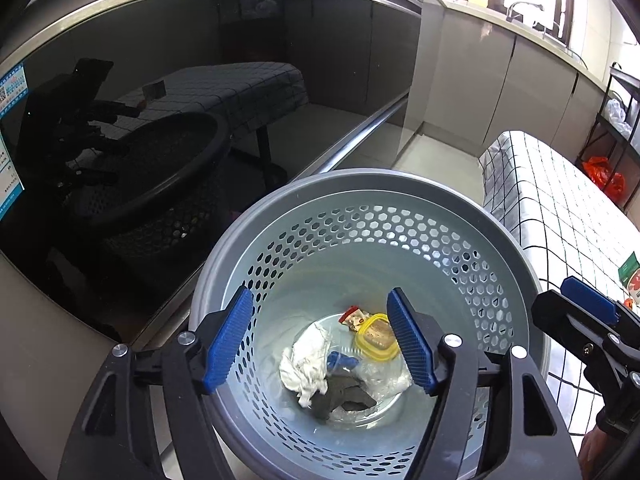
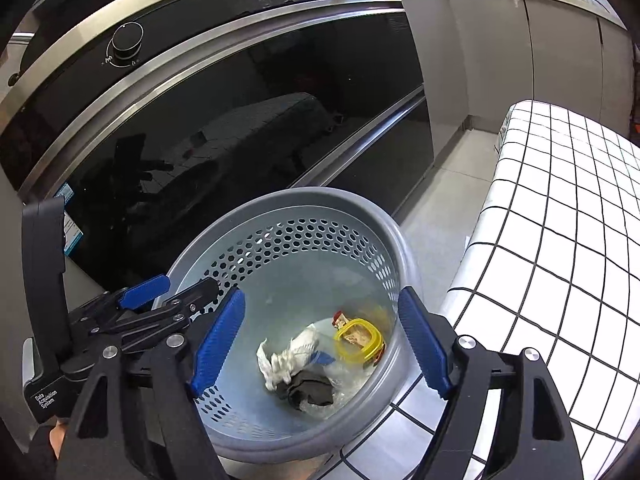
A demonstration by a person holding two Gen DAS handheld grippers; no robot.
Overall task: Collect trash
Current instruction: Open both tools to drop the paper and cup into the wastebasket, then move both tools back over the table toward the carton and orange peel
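A: Where's the trash rel. to the claws?

B: All down in the round grey plastic bin with honeycomb holes (image 1: 360, 204). Crumpled white tissue (image 1: 306, 364), yellow-rimmed clear lid (image 1: 376, 336), dark grey wad (image 1: 340, 396), bits of clear film, all on the bin floor, straight below and ahead of both.

A: Claw states?

B: Left gripper (image 1: 320, 344) wide, nothing betw. the blue ribbed pads. Right gripper (image 2: 320, 344) same, wide and empty. Both angled down over the bin mouth, side by side.

A: So what's next?

B: My guess: more pickup from the table w/ the black-grid white cloth (image 2: 560, 220). It lies to the right of the bin, so the right claw's nearer. One small green-and-red packet (image 1: 630, 276) shows on it; can't tell what it is.
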